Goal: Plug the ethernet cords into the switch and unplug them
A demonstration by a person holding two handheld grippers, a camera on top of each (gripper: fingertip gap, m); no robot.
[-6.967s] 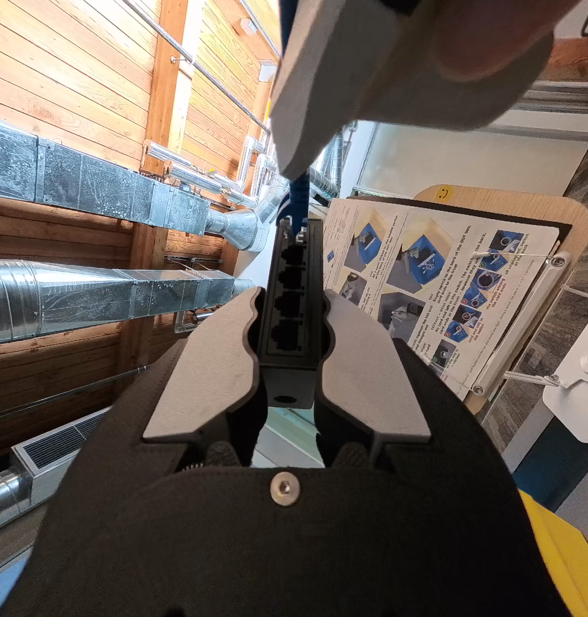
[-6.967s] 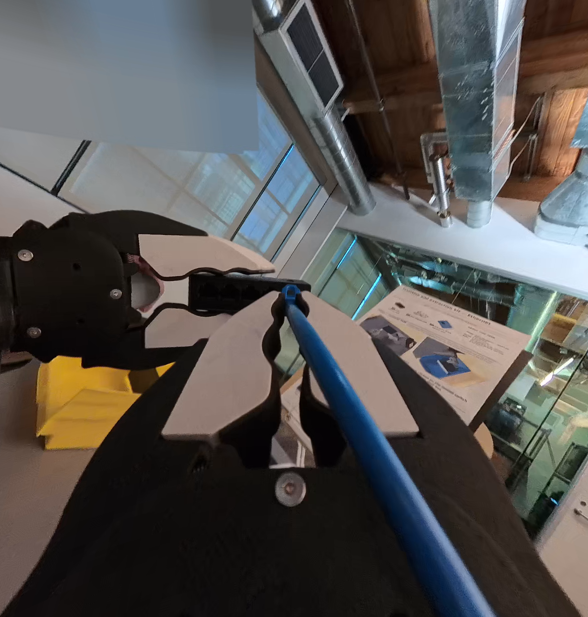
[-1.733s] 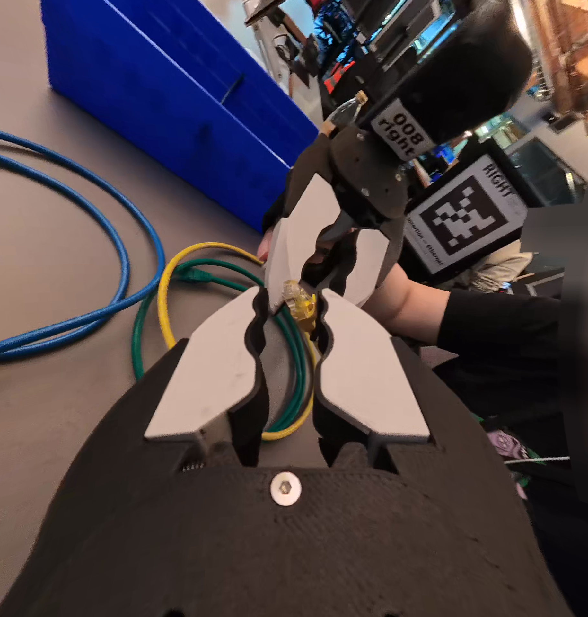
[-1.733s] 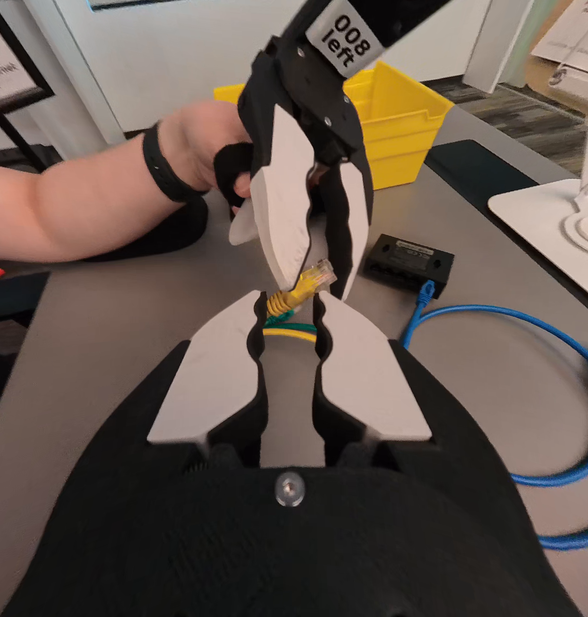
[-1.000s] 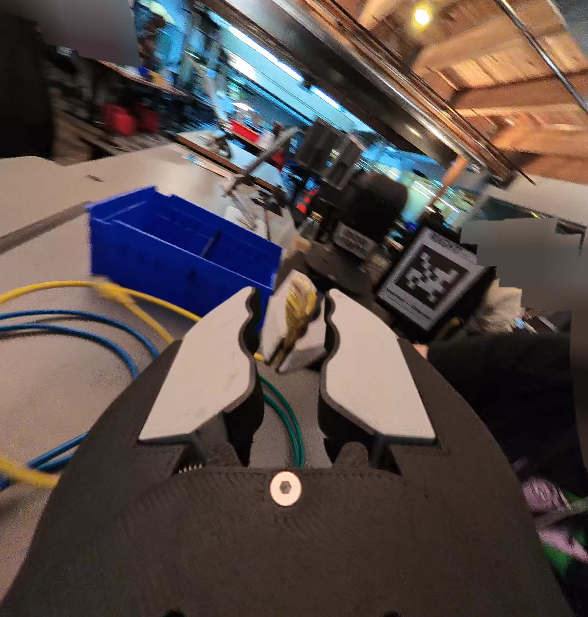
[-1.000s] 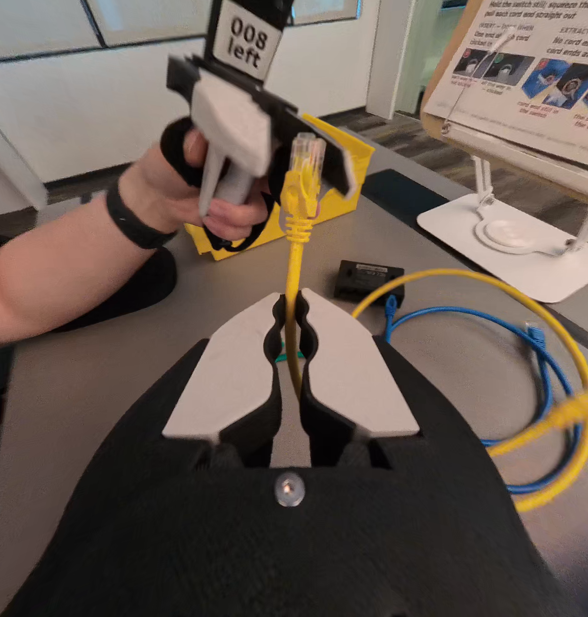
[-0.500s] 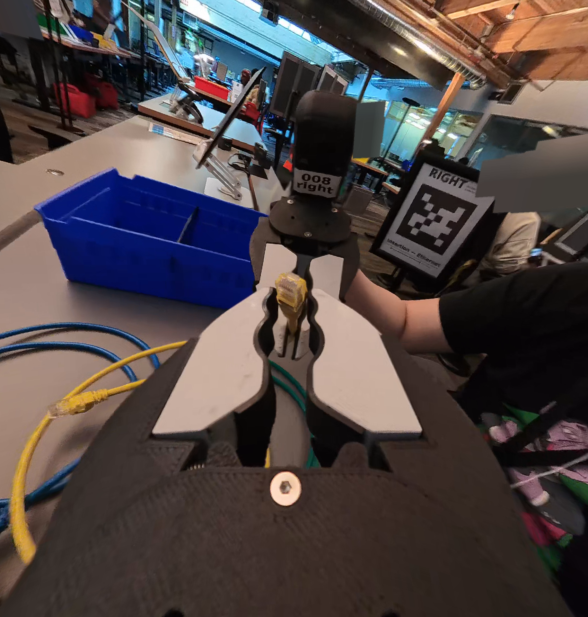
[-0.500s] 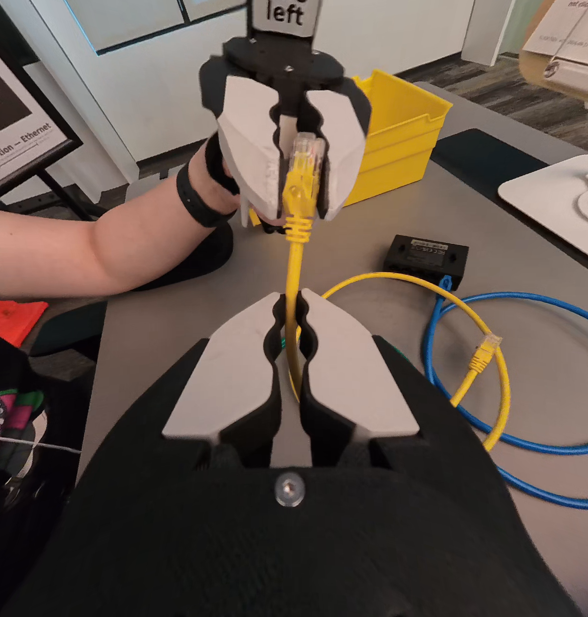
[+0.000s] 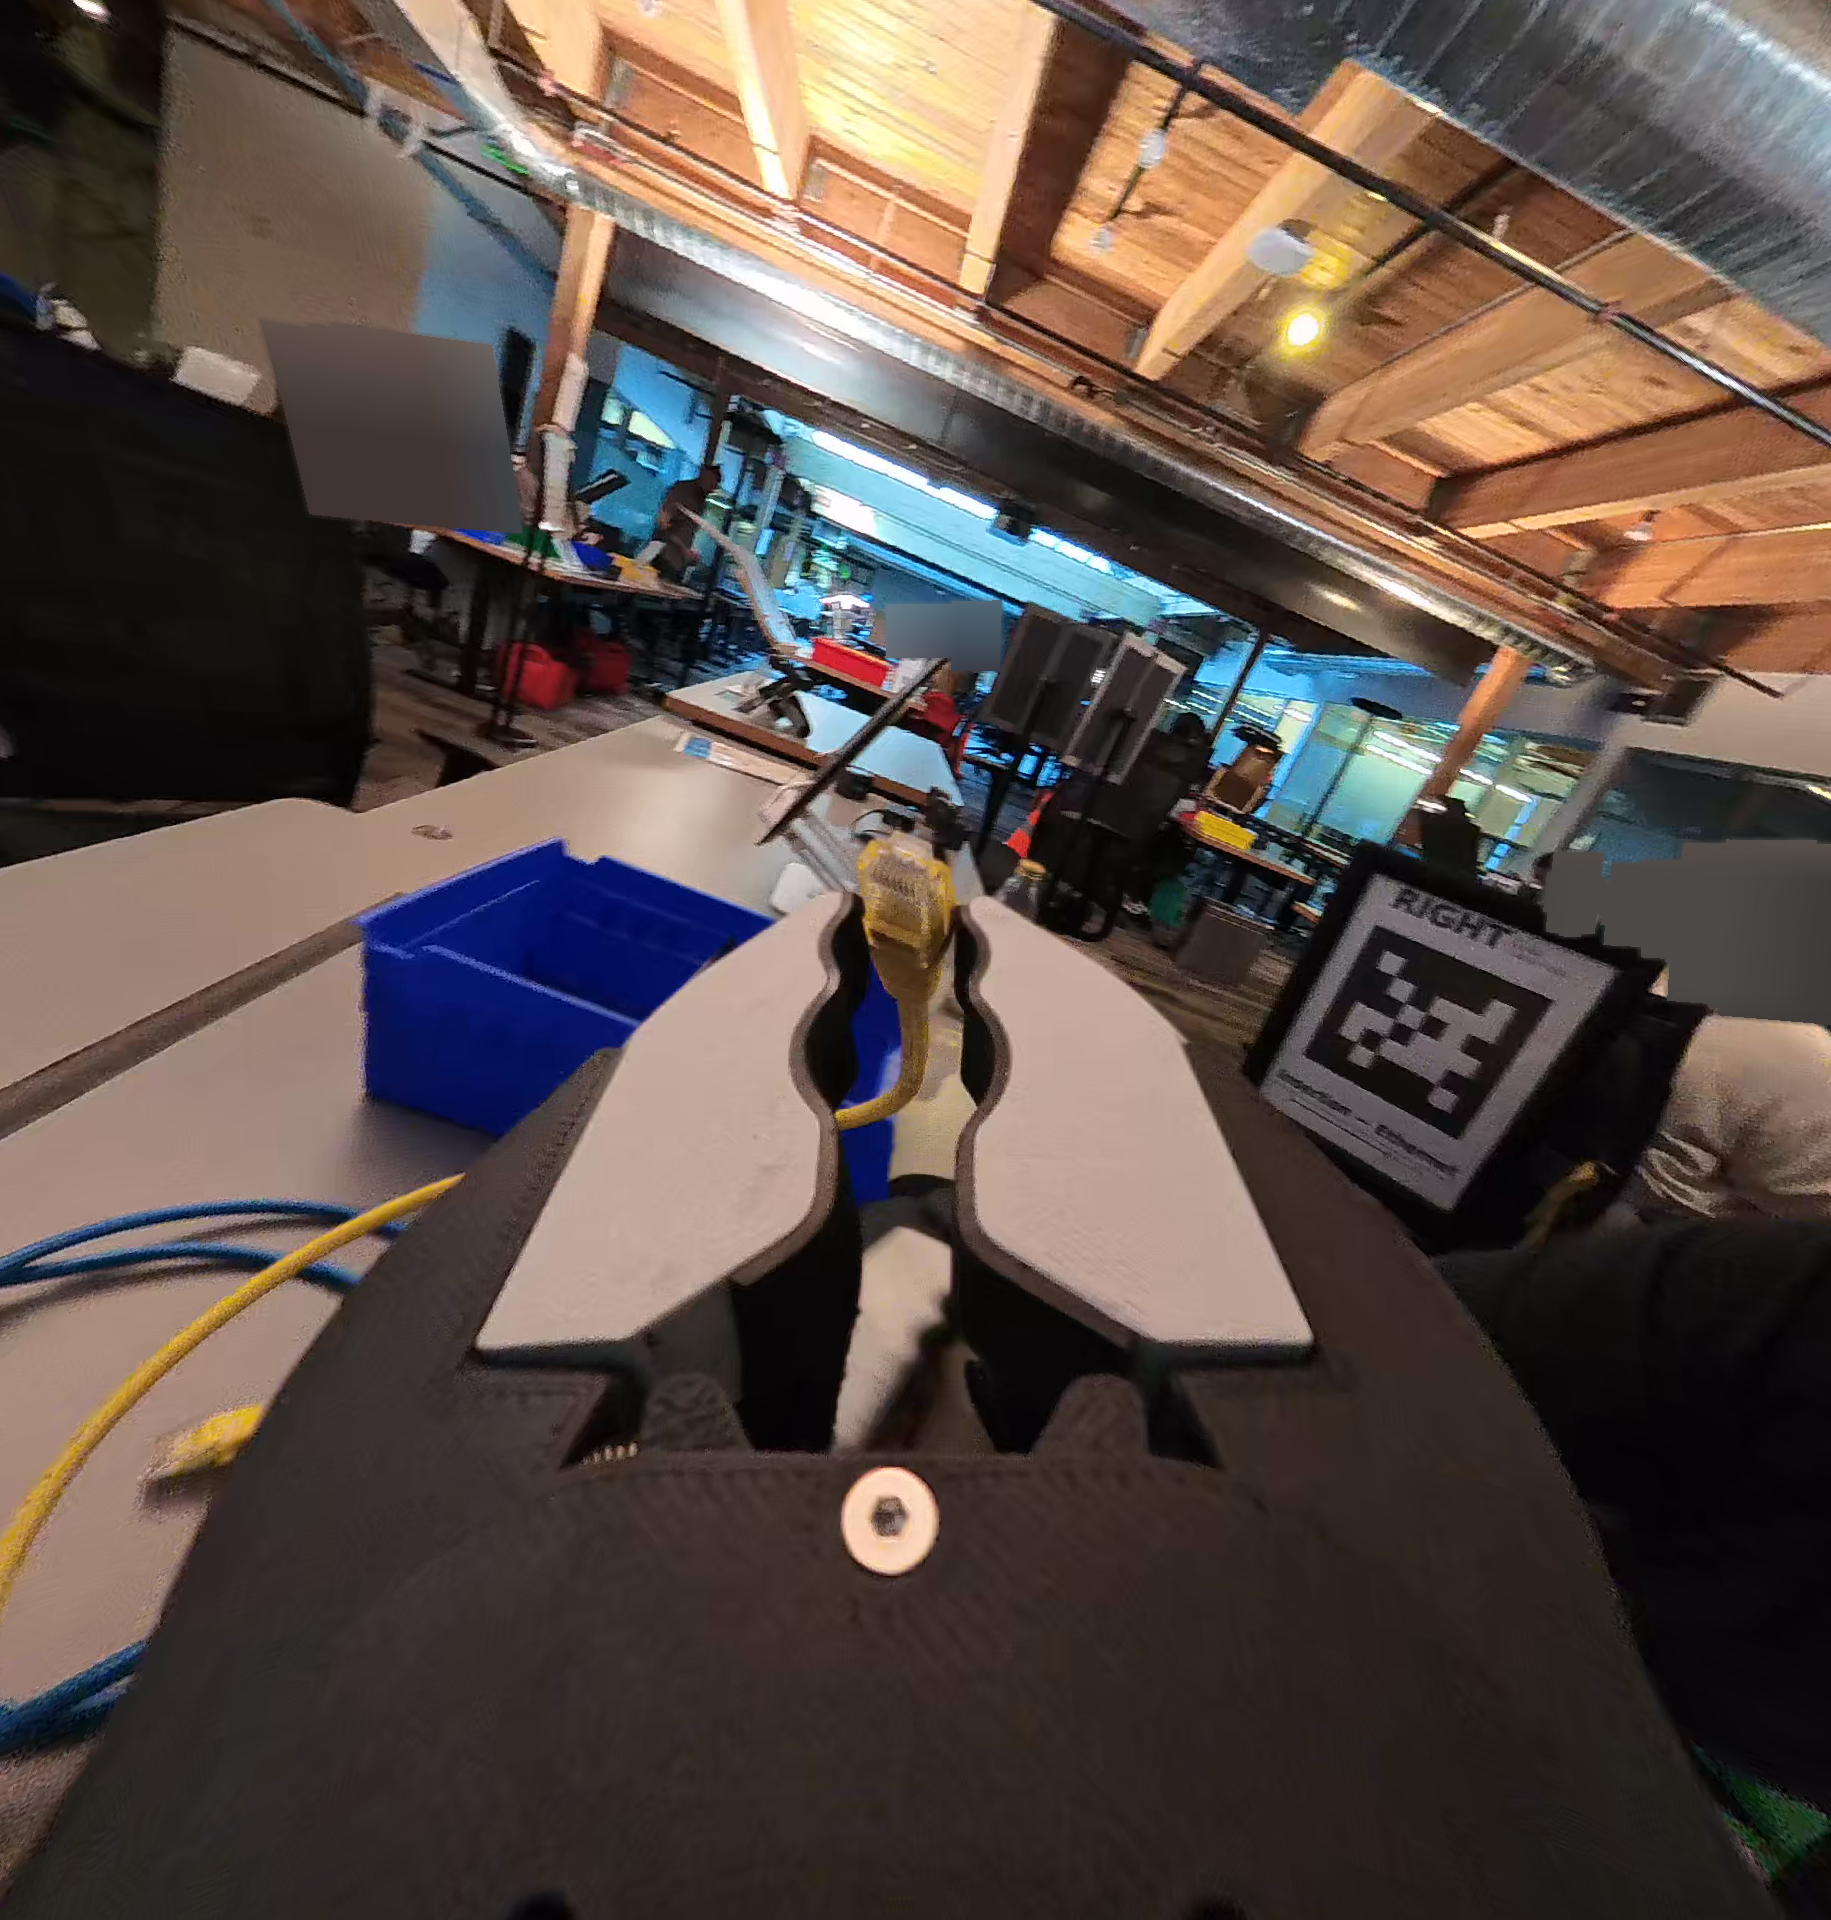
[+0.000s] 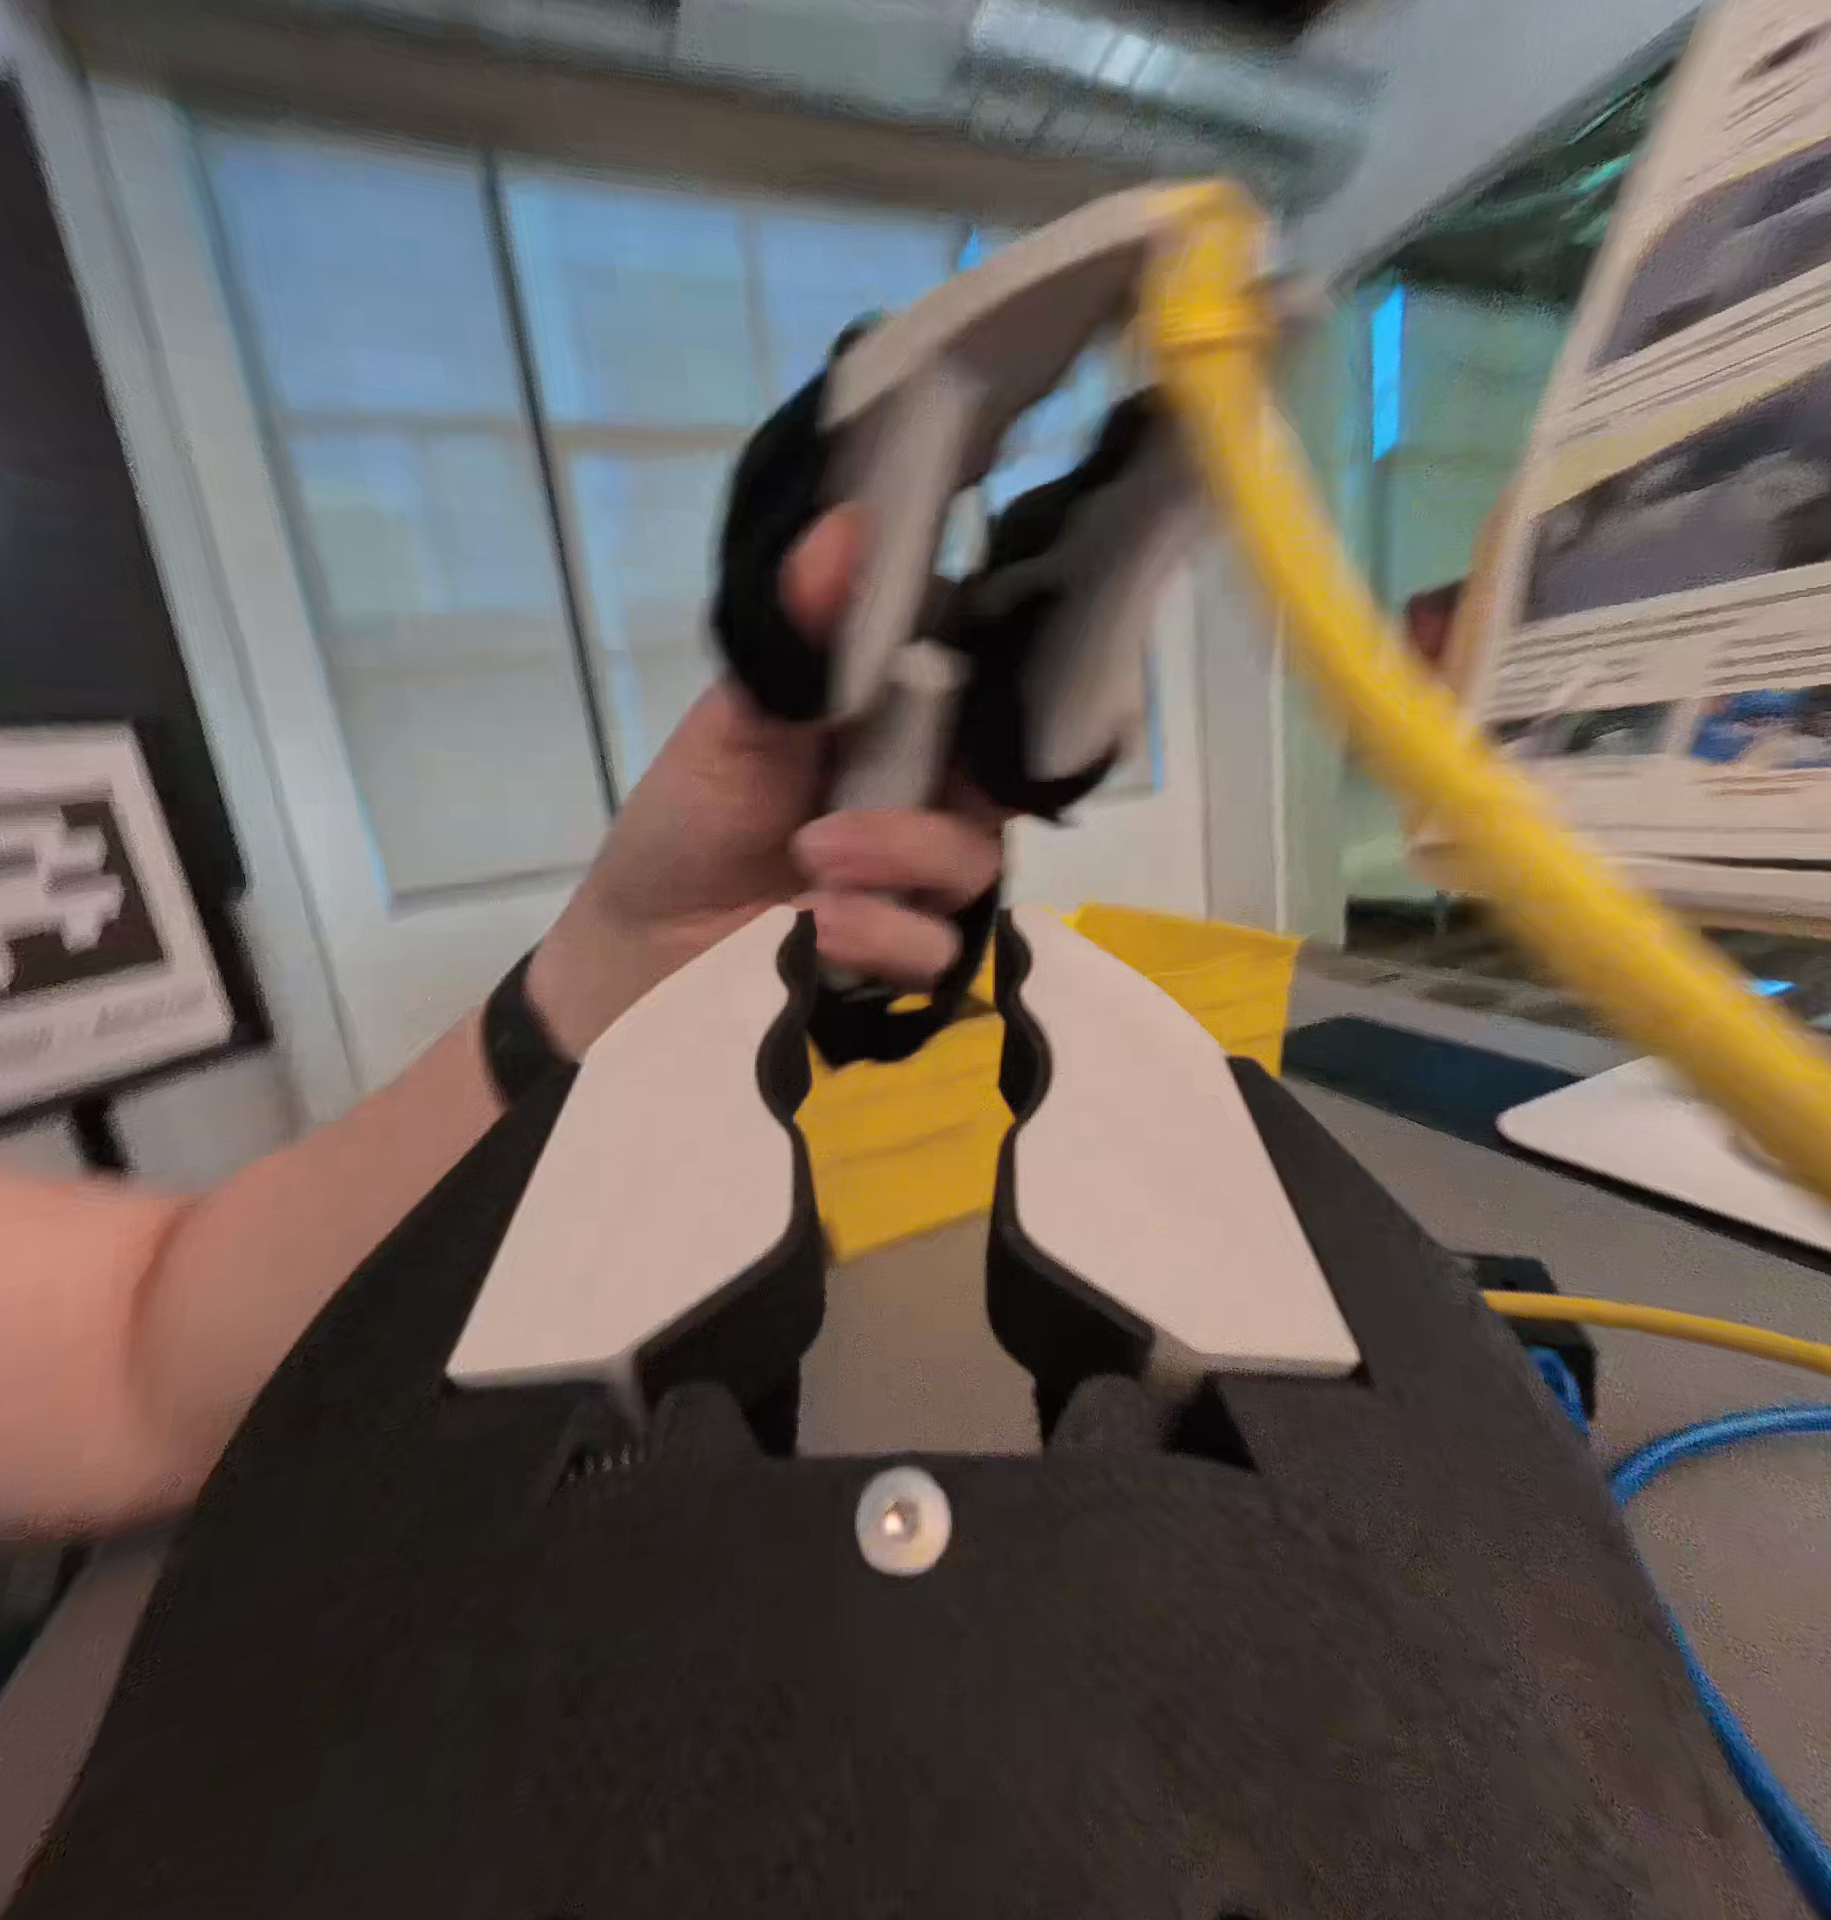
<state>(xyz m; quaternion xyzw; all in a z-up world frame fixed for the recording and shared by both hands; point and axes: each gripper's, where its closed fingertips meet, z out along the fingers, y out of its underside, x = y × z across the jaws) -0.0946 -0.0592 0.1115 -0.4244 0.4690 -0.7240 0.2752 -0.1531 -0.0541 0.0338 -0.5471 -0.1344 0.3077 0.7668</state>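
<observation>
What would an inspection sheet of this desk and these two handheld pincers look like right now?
Surface: grey table, cables lying loose on it.
Job's things: yellow cord plug pinched at the left gripper tips, contacts pointing away; black switch partly hidden at the right gripper body's edge, ports not visible.
Clutter: blue bin; yellow bin.
Grippers: left shut on the plug; right gripper open, empty.
Cables: yellow cord arcs down from the left gripper, its other plug loose on the table; blue cord coiled on the table.
Surroundings: marker sign, instruction board, workshop benches behind.
</observation>
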